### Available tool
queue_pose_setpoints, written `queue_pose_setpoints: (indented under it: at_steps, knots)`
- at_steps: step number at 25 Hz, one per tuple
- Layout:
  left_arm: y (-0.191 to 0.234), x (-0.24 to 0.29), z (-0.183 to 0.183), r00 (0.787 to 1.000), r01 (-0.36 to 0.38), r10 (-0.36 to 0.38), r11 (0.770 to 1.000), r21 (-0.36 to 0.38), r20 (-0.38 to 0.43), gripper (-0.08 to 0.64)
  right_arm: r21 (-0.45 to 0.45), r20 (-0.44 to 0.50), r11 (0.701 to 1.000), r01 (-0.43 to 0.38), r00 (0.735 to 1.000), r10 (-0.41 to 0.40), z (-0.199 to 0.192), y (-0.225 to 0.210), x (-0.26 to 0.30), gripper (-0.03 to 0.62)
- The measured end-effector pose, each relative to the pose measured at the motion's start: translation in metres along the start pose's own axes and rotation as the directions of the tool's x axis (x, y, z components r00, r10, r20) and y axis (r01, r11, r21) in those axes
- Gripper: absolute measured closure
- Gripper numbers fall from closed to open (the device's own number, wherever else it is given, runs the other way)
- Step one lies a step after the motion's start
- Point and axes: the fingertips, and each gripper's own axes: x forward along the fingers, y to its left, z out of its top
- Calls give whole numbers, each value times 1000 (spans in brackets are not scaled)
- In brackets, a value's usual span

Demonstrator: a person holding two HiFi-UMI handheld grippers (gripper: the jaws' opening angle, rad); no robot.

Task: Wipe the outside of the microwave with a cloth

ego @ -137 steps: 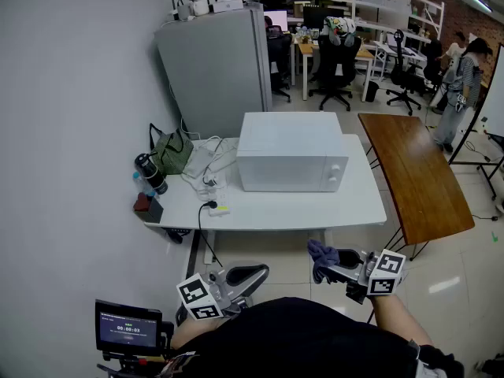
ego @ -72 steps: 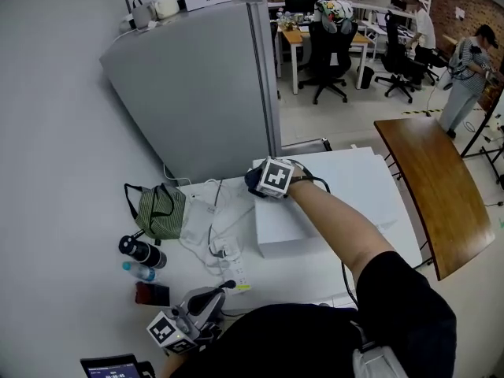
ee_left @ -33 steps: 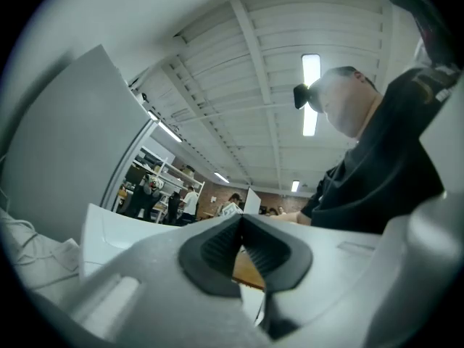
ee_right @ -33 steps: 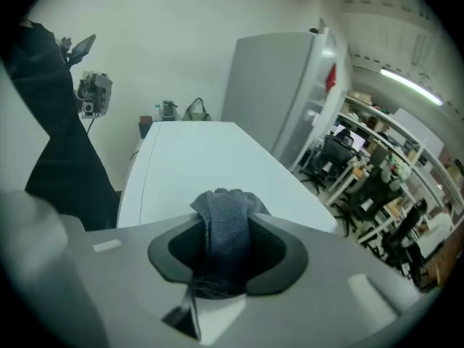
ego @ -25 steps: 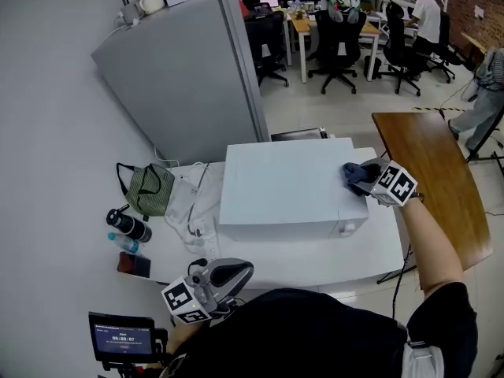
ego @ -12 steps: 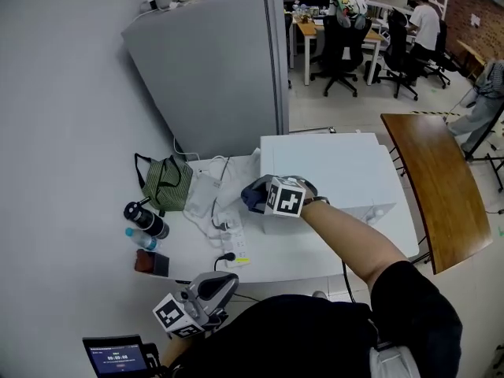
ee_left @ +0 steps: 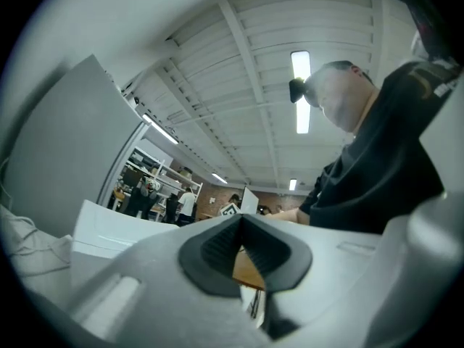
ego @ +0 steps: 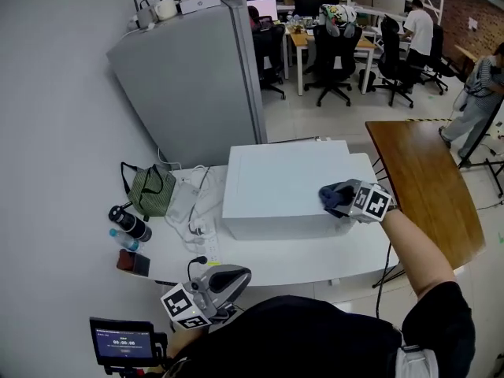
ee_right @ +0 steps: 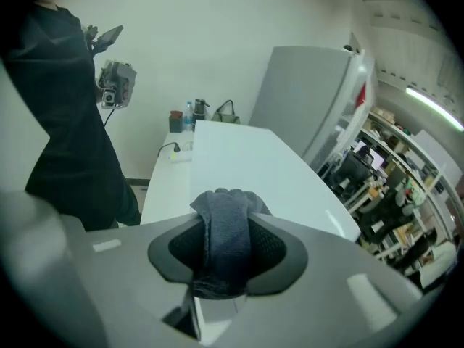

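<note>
The right tongs (ego: 349, 201) are clamping a dark cloth (ego: 334, 195) and pressing it onto the top of the white microwave (ego: 276, 183), at its front right corner. The microwave is sitting on a white surface (ego: 315, 258), with a tall grey cabinet (ego: 197, 85) rising close behind its back left. To its left, a tangle of white cables (ego: 197, 199) and a power strip (ego: 197, 228) are lying just beside its side wall. Farther left, a green bag (ego: 148, 187), a dark bottle (ego: 126, 220) and a small red-brown thing (ego: 132, 262) are crowding the wall side.

On the right, the surface is ending just past the microwave, and a wooden table (ego: 425, 179) is standing close beside that edge. The microwave's top is lying open from the cloth across to its left edge, and a strip of surface is running free along its front.

The left tongs (ee_left: 241, 227) are hanging low by the person's body, below the front edge, closed on nothing.
</note>
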Motion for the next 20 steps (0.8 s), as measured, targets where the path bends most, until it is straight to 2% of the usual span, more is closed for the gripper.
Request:
queue_pose_setpoints:
  at_steps: [4,6,7,9,12,15,20]
  knots:
    - [-18,44,-6,999,37,-38,999,-34,-26,555,100,-73,992,79,995,-72,-80,-31,-66,462]
    - [-17,53,-11,999,36,-37,999,-33,-40,555,107,-81,989,101,992,-93,-98,-42,-73,460]
    - [-15,53,-11,999,30,-31,999,-31,-42,555,109,-55,988,106,993,-101,-92,-45,-73,460]
    - [-12,45,-6,999,15,-16,1000,-27,-38,555,95,35,992,88,995,-91,-53,-39,-66,460]
    - [-7,17,-1,1000,-8,7,1000,-14,-14,555,-14,137,1000,-10,990,12,34,5,-19,460]
    - [0,-29,-4,999,-34,34,999,3,7,555,-146,177,986,-81,978,107,125,58,56,460]
    - [9,-121,21,995,-101,102,994,33,-4,555,-201,169,973,-113,974,148,255,101,162,460]
